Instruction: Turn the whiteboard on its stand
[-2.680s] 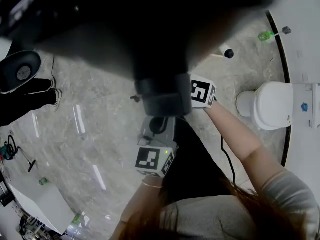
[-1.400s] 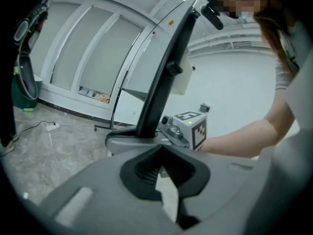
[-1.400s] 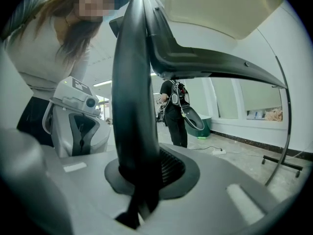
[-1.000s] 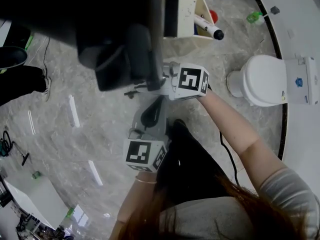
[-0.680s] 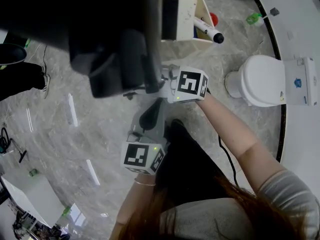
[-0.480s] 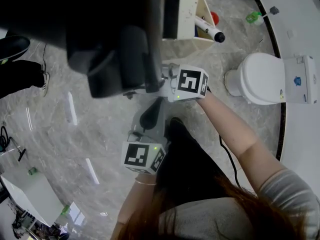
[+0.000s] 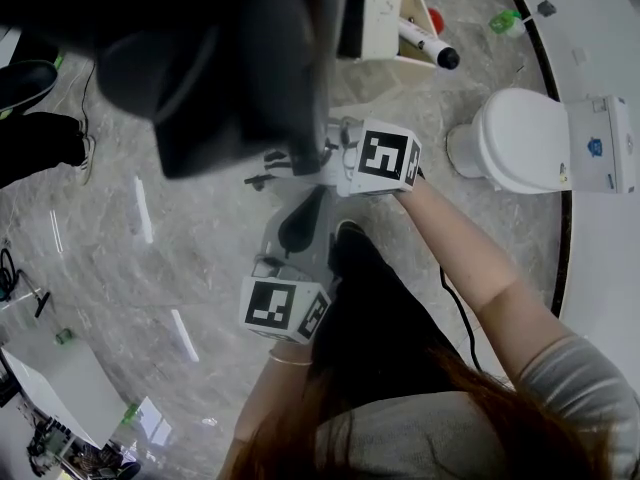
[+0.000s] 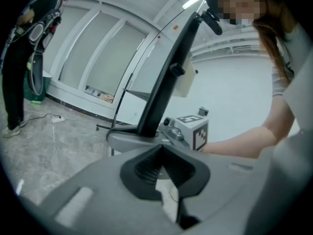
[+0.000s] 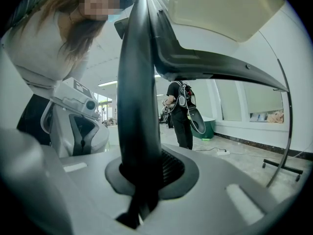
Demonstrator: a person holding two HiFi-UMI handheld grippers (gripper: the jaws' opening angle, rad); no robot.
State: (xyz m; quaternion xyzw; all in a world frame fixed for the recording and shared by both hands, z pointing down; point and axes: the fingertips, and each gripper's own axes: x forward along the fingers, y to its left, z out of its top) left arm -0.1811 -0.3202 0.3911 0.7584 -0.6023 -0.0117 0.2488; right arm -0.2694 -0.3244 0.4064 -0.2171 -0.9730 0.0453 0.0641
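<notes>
Clamping right gripper (image 9: 141, 177) on dark frame bar (image 9: 139, 82) of whiteboard (image 7: 230, 68), jaws nearly closed, bar pinched hard between pads. Just beside and lower, left gripper (image 8: 161, 148) with tips together, nothing between them, aimed toward same bar. Whiteboard right at both grippers: close dark blurred mass at top of head view, bar rising steeply out of right jaws in right gripper view. Pen tray (image 7: 385, 8) on board's edge just past right gripper, black-capped marker (image 7: 425, 40) lying in it. Further out, grey marble floor (image 7: 180, 268), white toilet-like unit (image 7: 510, 153) off to right, bystander (image 9: 181, 114) in black well apart. Progress, as judgement: grip on edge secured, turn likely under way, not shown finished. Cannot tell how far board has swung, stand pivot out of sight. Left to do: swing edge round on stand, then let go.
</notes>
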